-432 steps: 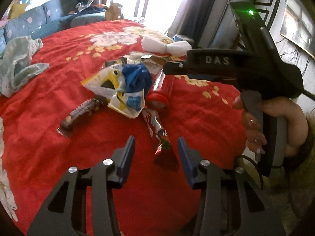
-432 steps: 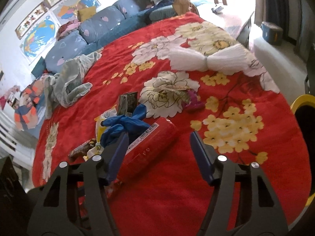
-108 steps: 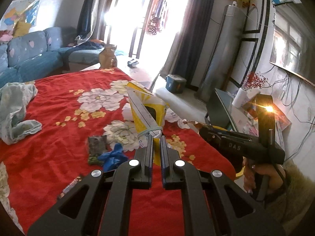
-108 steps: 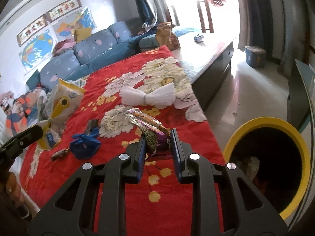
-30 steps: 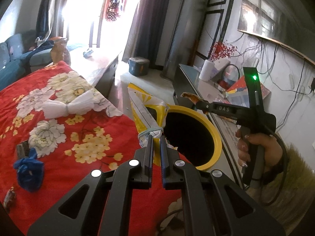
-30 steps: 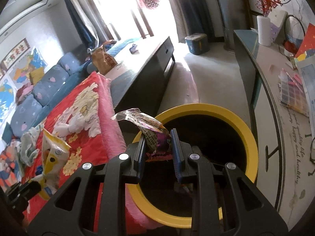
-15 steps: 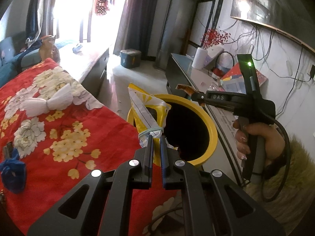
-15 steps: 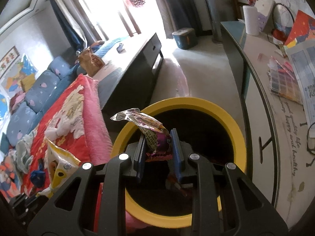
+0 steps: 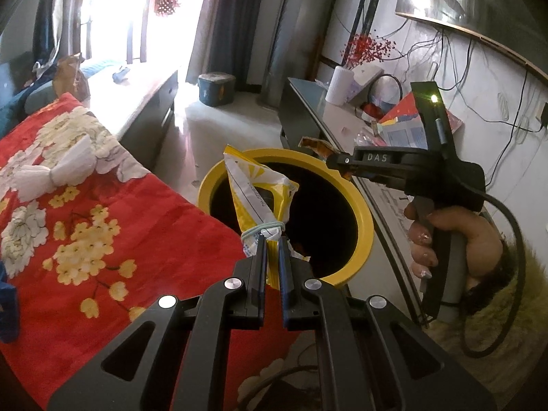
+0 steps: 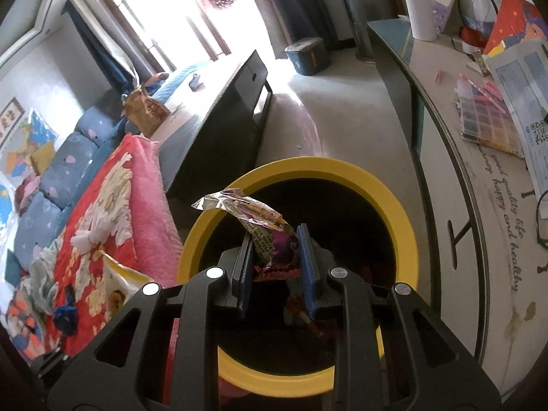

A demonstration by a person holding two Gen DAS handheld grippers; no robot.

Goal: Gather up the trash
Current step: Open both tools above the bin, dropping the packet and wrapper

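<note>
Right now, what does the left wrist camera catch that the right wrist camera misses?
Only the left view shows the person's hand holding the right gripper. Only the right view shows that gripper's purple wrapper clearly, plus the blue sofa. Both show the yellow-rimmed bin, the yellow snack bag in the left gripper and the red blanket.

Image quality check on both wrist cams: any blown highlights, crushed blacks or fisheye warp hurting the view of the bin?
Left wrist: window blown out white, yellow bin interior crushed to black, yellow snack bag sharp.
Right wrist: window overexposed too, crumpled wrapper crisp, strong barrel warp bends the side table edge; corners vignetted in both.
</note>
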